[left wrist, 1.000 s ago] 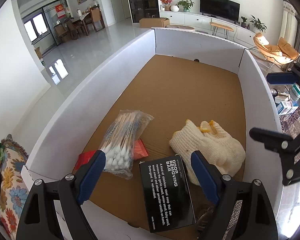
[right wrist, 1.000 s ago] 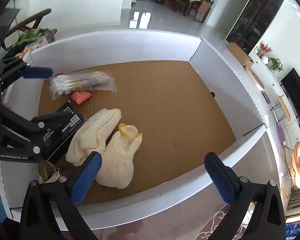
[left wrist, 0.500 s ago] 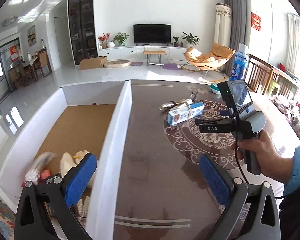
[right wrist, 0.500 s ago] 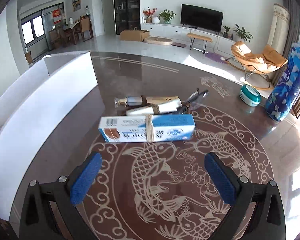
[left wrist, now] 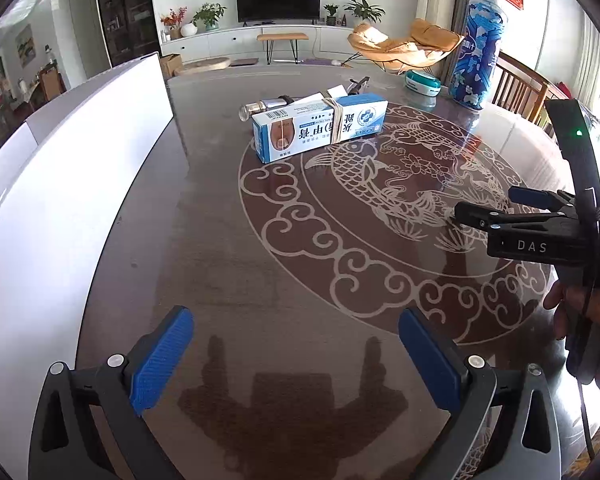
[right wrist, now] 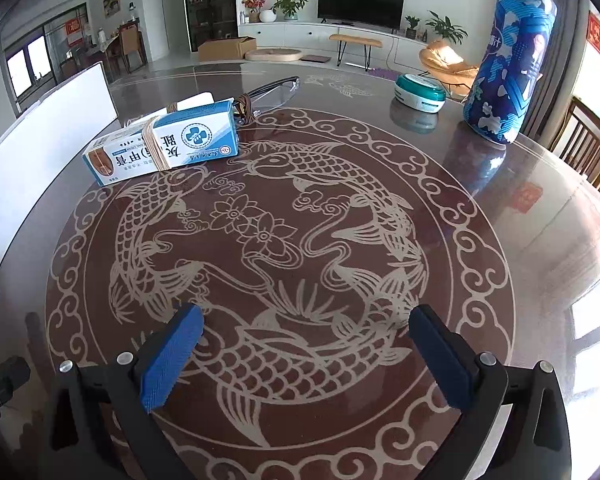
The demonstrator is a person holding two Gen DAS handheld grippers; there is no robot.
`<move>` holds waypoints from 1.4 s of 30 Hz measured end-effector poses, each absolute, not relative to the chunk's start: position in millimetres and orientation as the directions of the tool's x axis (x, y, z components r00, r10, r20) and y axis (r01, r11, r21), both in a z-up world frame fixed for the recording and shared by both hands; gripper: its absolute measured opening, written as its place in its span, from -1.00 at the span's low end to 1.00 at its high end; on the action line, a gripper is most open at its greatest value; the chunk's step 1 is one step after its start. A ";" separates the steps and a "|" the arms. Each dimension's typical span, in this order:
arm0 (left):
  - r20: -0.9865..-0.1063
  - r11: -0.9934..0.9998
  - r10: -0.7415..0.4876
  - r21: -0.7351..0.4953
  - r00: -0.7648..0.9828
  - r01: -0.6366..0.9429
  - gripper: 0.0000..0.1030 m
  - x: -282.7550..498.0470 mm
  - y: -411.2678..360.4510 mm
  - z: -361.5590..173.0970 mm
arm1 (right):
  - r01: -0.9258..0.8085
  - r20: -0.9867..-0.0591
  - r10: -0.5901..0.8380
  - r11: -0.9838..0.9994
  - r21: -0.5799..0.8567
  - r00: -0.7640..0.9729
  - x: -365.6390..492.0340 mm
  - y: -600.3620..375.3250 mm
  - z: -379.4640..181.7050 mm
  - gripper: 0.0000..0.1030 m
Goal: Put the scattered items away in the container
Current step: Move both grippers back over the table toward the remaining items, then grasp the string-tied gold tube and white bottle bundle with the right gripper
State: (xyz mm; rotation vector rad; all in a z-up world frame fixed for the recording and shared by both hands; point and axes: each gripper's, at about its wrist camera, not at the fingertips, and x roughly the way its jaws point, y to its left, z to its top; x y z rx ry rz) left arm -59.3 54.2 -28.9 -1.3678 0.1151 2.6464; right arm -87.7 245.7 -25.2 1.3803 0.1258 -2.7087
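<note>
Both the left gripper (left wrist: 296,354) and right gripper (right wrist: 306,350) hover spread and empty above the patterned brown table (right wrist: 340,240). The rubber-banded blue-and-white carton (left wrist: 320,126) lies beside the white-walled container (left wrist: 60,184). Behind it is perhaps a glass vial (left wrist: 260,107).

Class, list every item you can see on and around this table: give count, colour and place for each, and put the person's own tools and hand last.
table: one, dark brown with pale fish pattern, under everything
blue-and-white box: one, rubber-banded, lying left of the fish pattern's centre
small bottle: one, clear, lying just behind the box
glasses: one pair, dark frame, behind the box
round tin: one, teal and white, far side
tall cylinder: one, blue patterned, upright, far right
container wall: one, white, left edge
left gripper: blue pads, open, empty
right gripper: blue pads, open, empty
hand: one, holding the right gripper's handle
</note>
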 end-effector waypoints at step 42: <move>-0.811 -0.988 0.090 0.000 -0.578 -0.155 1.00 -93.3 45.7 -50.6 | 0.376 -0.868 -0.169 -0.926 -0.022 -0.467 -301.1 97.2 -20.7 0.99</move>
